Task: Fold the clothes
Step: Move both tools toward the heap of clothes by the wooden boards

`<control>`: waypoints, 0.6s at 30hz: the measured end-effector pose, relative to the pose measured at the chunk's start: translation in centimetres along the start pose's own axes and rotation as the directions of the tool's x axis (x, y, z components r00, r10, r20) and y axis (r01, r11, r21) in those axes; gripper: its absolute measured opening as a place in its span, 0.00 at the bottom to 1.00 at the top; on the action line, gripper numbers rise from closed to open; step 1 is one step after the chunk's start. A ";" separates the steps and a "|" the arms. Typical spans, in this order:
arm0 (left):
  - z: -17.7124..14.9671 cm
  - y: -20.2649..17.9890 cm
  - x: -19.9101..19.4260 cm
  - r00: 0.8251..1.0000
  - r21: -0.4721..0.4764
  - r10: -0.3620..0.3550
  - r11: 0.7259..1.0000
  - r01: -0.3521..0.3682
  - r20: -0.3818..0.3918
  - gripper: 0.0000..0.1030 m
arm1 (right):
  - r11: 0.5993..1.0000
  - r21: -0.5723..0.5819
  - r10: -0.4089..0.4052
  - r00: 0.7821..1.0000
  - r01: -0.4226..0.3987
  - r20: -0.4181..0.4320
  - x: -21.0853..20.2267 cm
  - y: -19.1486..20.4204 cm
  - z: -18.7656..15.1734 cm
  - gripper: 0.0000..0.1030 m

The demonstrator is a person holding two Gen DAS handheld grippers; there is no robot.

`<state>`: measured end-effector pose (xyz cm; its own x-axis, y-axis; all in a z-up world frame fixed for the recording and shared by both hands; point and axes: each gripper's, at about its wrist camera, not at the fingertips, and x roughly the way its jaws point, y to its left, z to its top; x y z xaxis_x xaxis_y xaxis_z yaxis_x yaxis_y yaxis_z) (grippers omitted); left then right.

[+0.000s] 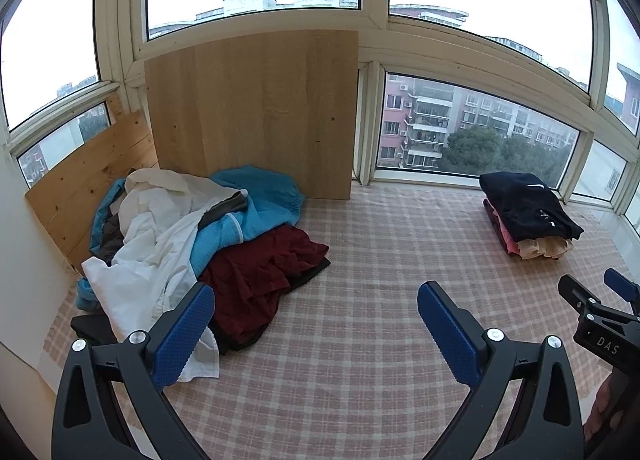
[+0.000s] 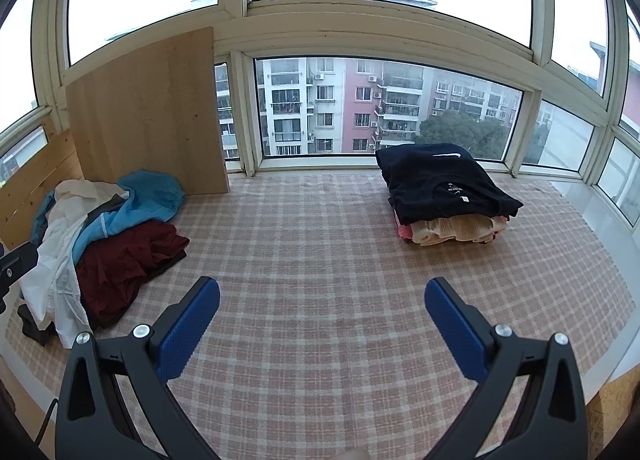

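Surface: we see a pink-and-cream checked cloth (image 2: 320, 244) spread flat across the whole platform, right up to the window frame.
Boards: we find a tall pale wooden board (image 1: 256, 111) standing upright against the window, and a lower knotty plank panel (image 1: 92, 183) leaning along the left wall beside it.
Windows: we look through cream-framed panes (image 2: 384, 111) wrapping round the platform.
Outside: we make out apartment blocks (image 2: 320, 103) in white and pink, a green tree (image 2: 464, 131) and a pale sky.
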<state>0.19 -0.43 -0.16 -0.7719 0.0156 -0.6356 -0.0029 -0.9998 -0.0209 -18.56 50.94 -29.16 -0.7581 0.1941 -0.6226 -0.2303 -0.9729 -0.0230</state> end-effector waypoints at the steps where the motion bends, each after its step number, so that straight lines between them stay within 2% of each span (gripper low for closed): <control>1: 0.1 0.0 0.1 1.000 -0.005 0.001 1.000 -0.001 -0.002 0.99 | 1.000 0.000 0.002 1.000 -0.002 0.000 0.0 -0.1 0.0 1.00; 13: -0.1 0.4 0.1 1.000 -0.048 0.024 0.999 -0.024 -0.006 0.94 | 1.000 -0.001 0.027 1.000 -0.027 -0.007 0.8 -0.9 0.1 1.00; 16: -0.3 0.1 0.2 1.000 -0.045 0.025 0.999 -0.025 -0.019 0.89 | 0.998 -0.007 0.055 0.998 -0.055 -0.007 0.9 -1.1 0.1 1.00; 18: -0.4 0.1 0.2 0.999 -0.053 0.039 0.998 -0.040 -0.022 0.89 | 0.997 -0.004 0.075 0.997 -0.075 -0.007 1.0 -1.1 0.1 1.00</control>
<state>0.28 -0.54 -0.64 -0.7571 -0.0227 -0.6529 0.0616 -0.9974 -0.0368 -19.07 52.23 -29.67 -0.7689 0.1201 -0.6280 -0.1704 -0.9852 0.0202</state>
